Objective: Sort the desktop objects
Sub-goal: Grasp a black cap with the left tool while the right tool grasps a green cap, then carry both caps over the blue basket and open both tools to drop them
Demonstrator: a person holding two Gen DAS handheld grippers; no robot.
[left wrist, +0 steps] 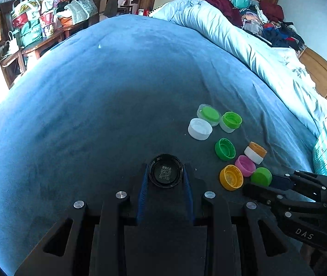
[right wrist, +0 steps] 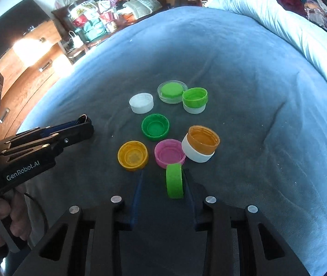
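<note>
My left gripper [left wrist: 165, 174] is shut on a black cap [left wrist: 165, 170] with a QR code inside, held just above the blue bedsheet [left wrist: 94, 92]. It also shows at the left of the right wrist view [right wrist: 84, 126]. My right gripper [right wrist: 163, 179] is open; a light green cap [right wrist: 175, 180] stands on edge against its right finger, with a gap to the left finger. The same cap shows in the left wrist view [left wrist: 261, 176]. Ahead lie several caps: yellow [right wrist: 132, 155], pink [right wrist: 170, 153], dark green [right wrist: 155, 127], white [right wrist: 141, 103], orange on white [right wrist: 200, 143].
A rolled pale blue quilt [left wrist: 244, 41] runs along the right side of the bed. A wooden cabinet [right wrist: 25, 69] and a cluttered table with bags [left wrist: 36, 23] stand beyond the left edge. A green cap in a clear lid [right wrist: 172, 91] and green on white [right wrist: 195, 100] lie farther back.
</note>
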